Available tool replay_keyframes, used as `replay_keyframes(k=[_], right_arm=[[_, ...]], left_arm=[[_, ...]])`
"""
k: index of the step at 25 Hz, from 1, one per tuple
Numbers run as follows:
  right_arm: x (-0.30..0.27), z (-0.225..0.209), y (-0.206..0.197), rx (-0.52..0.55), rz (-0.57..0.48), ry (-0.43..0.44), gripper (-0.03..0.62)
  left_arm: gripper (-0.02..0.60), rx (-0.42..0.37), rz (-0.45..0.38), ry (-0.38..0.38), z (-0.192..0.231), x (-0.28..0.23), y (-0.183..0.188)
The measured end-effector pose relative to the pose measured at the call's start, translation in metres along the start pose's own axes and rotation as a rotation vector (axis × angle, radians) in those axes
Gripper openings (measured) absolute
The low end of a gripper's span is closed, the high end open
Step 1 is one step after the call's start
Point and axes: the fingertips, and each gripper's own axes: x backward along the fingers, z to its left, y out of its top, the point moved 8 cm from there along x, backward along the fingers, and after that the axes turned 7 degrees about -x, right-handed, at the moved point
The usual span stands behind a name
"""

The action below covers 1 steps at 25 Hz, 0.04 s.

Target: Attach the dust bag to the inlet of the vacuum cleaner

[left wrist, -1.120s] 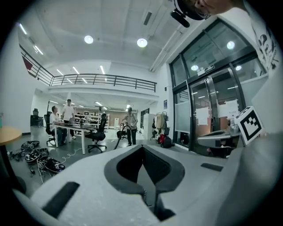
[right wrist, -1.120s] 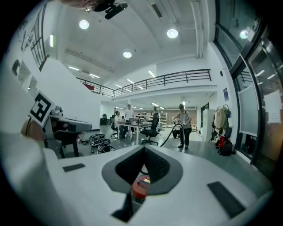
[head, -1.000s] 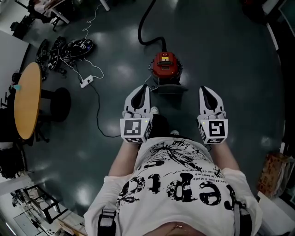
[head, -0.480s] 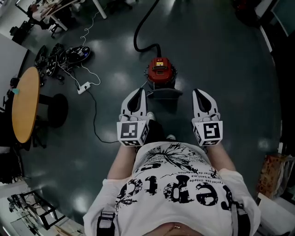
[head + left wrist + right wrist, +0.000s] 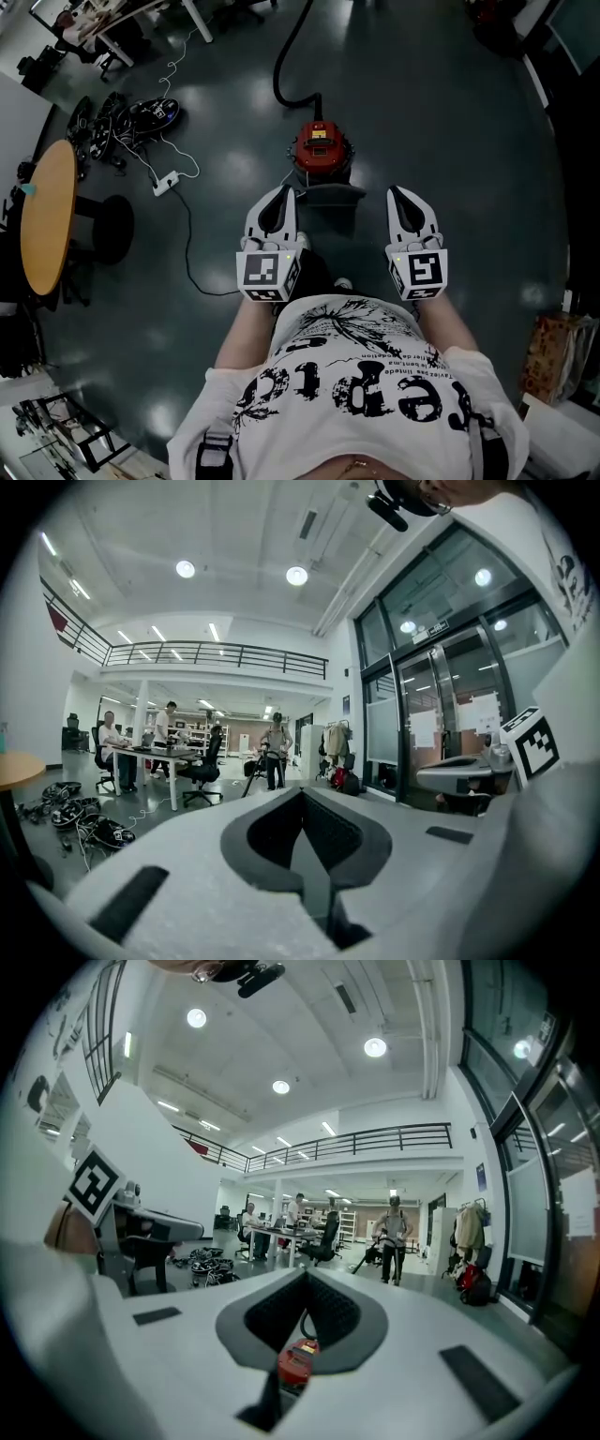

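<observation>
Left gripper [image 5: 283,190] closed and empty, red vacuum cleaner [image 5: 322,148] on the floor ahead, right gripper [image 5: 395,192] closed and empty.
Round wooden table [image 5: 41,220] and white power strip [image 5: 166,180] sit well left of the left jaws. Left jaws are together with nothing between them, pointing forward. The vacuum stands beyond both pairs of tips and between them, nearer the left pair. Its black hose [image 5: 285,70] runs off on the far side. A dark flat part [image 5: 330,193] touches its near side, can't tell what it is. Right jaws are together; the right gripper view shows the vacuum low through the slot behind the tips.
</observation>
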Motion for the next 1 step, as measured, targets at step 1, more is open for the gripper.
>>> replay_keyframes(k=[1], right_arm=[[0.0012,-0.0001,-0.0011,-0.001,0.007,-0.003,0.002]], left_arm=[[0.005,0.003,0.005,-0.003,-0.0008,0.0,-0.0005]])
